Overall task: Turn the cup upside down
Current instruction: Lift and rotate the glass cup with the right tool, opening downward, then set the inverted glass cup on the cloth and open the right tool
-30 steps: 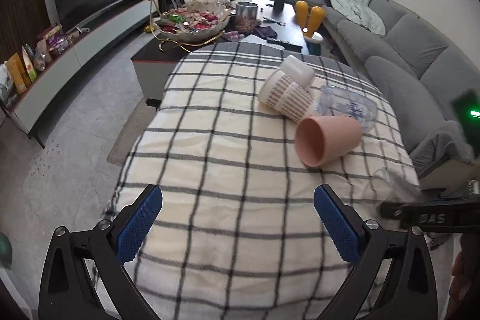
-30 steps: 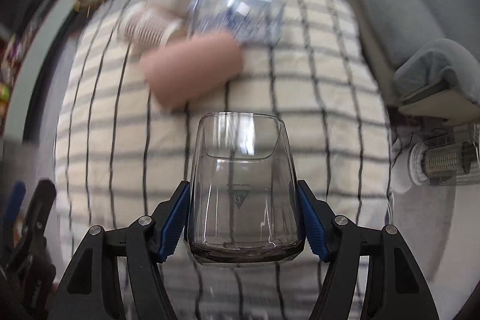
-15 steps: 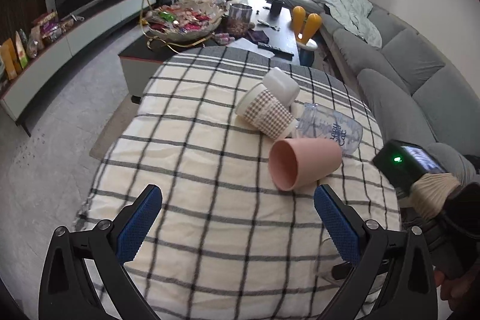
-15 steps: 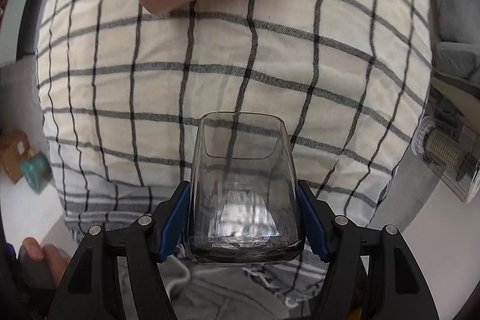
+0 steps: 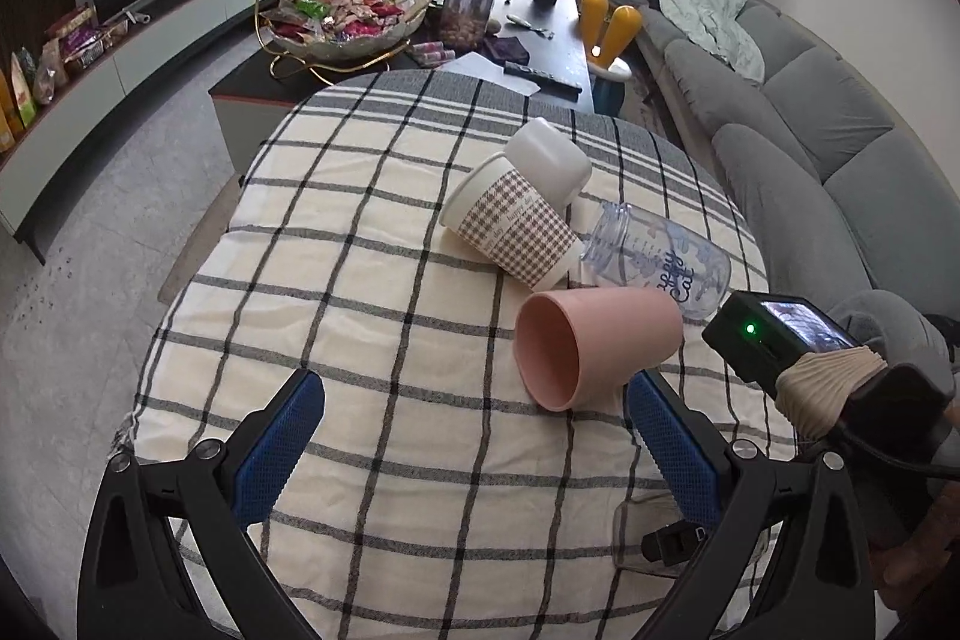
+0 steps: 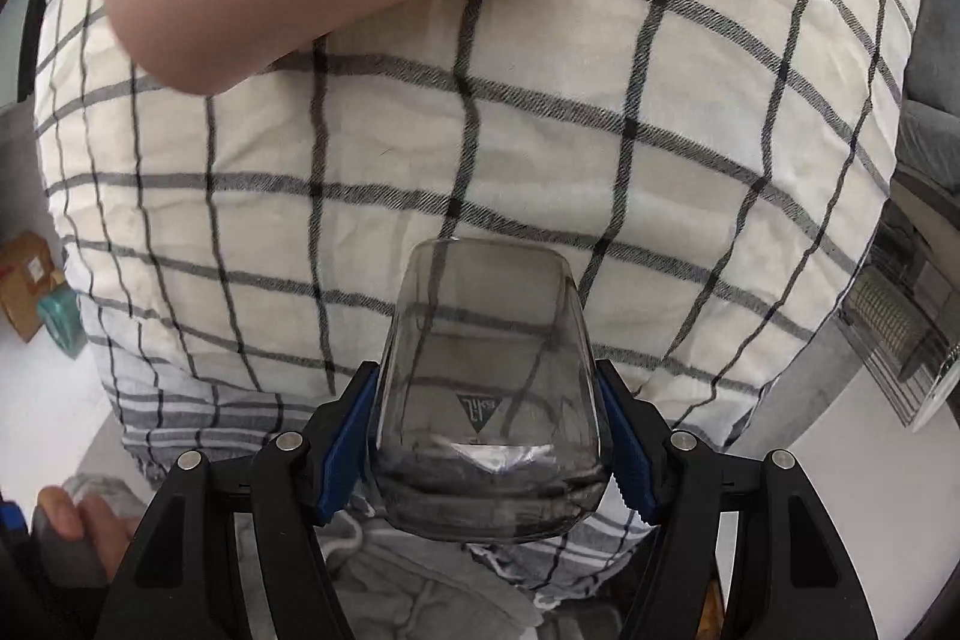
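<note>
Right gripper [image 6: 489, 436] jaws are clamping the clear glass tumbler [image 6: 486, 394], empty, mouth pointing away over the checked-cloth counter [image 6: 540, 148]; its triangular mark is unreadable. Left gripper [image 5: 474, 436] jaws are gaping, empty. Ahead of them an empty pink plastic cup [image 5: 591, 346] is lying sideways, beside a clear bottle [image 5: 657, 262] whose print is unclear.
</note>
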The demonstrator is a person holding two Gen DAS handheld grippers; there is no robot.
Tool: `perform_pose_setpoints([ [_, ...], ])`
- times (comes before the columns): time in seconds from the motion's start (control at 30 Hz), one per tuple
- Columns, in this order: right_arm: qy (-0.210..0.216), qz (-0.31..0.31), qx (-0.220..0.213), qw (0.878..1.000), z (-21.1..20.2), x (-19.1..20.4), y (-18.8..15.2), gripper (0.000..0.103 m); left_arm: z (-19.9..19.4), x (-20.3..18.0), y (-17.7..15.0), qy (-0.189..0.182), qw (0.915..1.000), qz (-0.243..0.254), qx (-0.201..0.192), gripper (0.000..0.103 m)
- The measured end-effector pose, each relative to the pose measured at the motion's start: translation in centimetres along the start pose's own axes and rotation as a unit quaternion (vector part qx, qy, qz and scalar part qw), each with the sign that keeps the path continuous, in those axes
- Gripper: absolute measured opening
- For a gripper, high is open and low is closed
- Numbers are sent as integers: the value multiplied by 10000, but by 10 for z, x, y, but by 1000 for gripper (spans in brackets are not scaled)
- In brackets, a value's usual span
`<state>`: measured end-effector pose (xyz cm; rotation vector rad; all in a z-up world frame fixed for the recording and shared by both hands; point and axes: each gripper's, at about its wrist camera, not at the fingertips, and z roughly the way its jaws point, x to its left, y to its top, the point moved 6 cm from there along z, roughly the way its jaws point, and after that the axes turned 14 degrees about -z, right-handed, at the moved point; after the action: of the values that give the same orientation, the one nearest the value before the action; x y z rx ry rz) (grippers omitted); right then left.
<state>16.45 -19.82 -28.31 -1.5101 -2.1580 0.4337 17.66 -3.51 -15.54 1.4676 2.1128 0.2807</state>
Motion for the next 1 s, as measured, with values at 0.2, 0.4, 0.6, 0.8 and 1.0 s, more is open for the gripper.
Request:
perform_pose_setpoints([
  [0.2,-141,32,-398,9991,-12,7,-11,87,-12,4,5,49,9998,-12,-168,103],
  [0.4,-438,95,-1571,9866,-46,19,-40,89,-43,3,1,108,9981,265,-545,103],
  [0.6,-768,304,-3166,9449,-81,36,-80,90,-70,11,-10,253,9951,545,-792,103],
  [0.8,-1304,635,-4502,8811,-104,45,-120,90,-88,21,-19,440,9929,623,-914,103],
  [1.0,-1715,1073,-5436,8146,-118,47,-164,93,-110,19,-30,467,9903,789,-1047,103],
])
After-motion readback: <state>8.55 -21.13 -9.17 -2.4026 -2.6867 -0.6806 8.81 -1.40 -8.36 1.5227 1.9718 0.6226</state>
